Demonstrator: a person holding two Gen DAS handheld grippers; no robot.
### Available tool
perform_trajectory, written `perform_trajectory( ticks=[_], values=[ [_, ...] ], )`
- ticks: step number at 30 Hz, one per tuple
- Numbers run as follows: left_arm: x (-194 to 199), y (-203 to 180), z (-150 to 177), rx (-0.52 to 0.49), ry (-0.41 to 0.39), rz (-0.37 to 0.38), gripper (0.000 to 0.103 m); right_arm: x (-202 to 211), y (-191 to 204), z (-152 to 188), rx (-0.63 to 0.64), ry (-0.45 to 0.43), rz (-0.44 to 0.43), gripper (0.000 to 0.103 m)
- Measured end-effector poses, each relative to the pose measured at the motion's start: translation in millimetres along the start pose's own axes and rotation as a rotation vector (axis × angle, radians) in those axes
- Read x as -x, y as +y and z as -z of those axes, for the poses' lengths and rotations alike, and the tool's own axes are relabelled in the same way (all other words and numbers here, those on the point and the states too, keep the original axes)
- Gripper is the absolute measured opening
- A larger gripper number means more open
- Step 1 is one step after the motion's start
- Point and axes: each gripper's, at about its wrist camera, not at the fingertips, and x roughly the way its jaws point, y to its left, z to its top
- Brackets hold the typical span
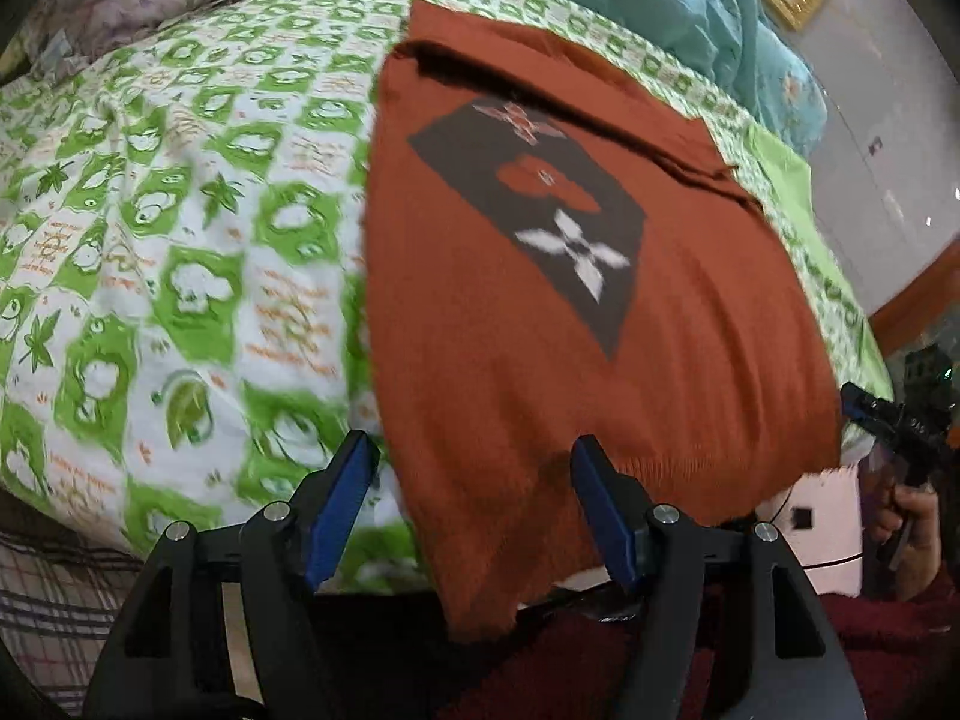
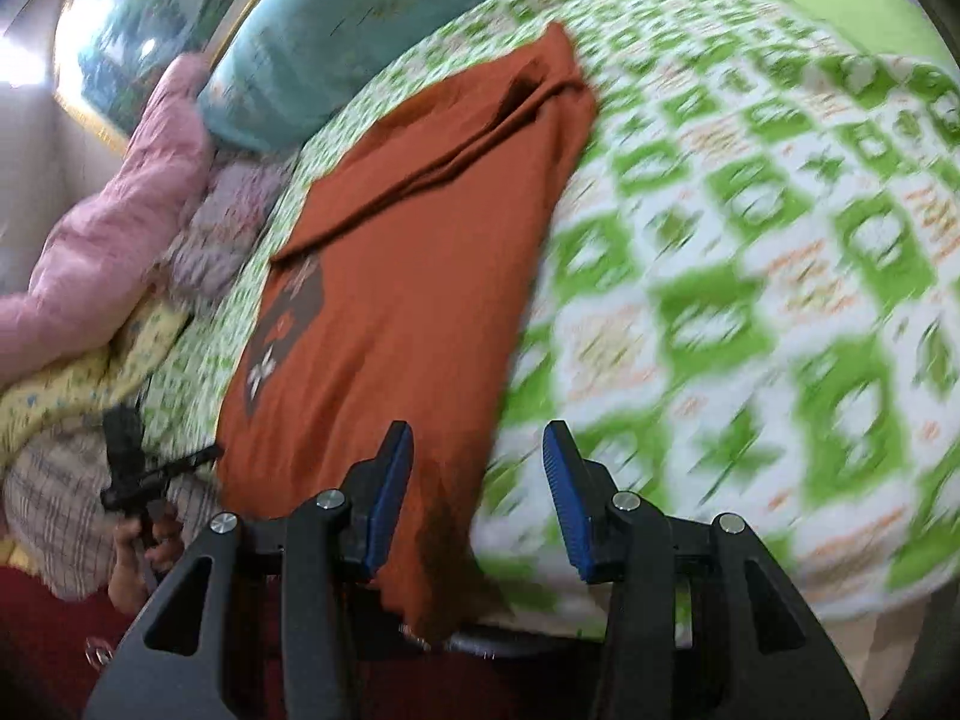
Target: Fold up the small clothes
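Between both open grippers' jaws: rust sweater (image 1: 540,360) hem, L (image 1: 474,504) & R (image 2: 477,492), ungripped.

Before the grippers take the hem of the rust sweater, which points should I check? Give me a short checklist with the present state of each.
1. Left gripper open: ok, jaws wide apart.
2. Right gripper open: ok.
3. Rust sweater lies flat on the green patterned bedsheet: ok, with its sleeve folded over near the collar.
4. Hem within reach: ok, it hangs over the bed edge just ahead of both grippers.
5. Nothing lying on the sweater: ok.
6. Gripper positions steady: cannot tell, both views are blurred.
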Motion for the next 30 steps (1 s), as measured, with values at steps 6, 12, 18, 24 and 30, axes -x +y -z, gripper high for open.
perform_trajectory(
  ticks=[6,12,18,24,30],
  values=[
    [-4.4,-15.0,3.7,-0.058,0.011,-0.009,0.057,-16.4,24.7,11.7,0.082,0.03,-0.009,0.046],
    [1.5,-6.2,-3.3,-0.063,-0.008,0.026,0.012,-8.3,23.4,13.2,0.103,0.031,0.008,0.013],
    [24.7,-8.6,-8.0,-0.059,-0.095,0.086,0.009,13.0,19.1,2.4,0.08,-0.031,-0.063,0.009],
    [46.8,-15.1,-36.5,-0.034,-0.214,0.137,0.009,25.4,30.3,-24.1,0.105,-0.119,-0.1,0.009],
    [52.8,-27.9,-94.9,-0.029,-0.348,0.154,0.009,35.5,39.2,-74.9,0.14,-0.239,-0.106,0.009]
  ],
)
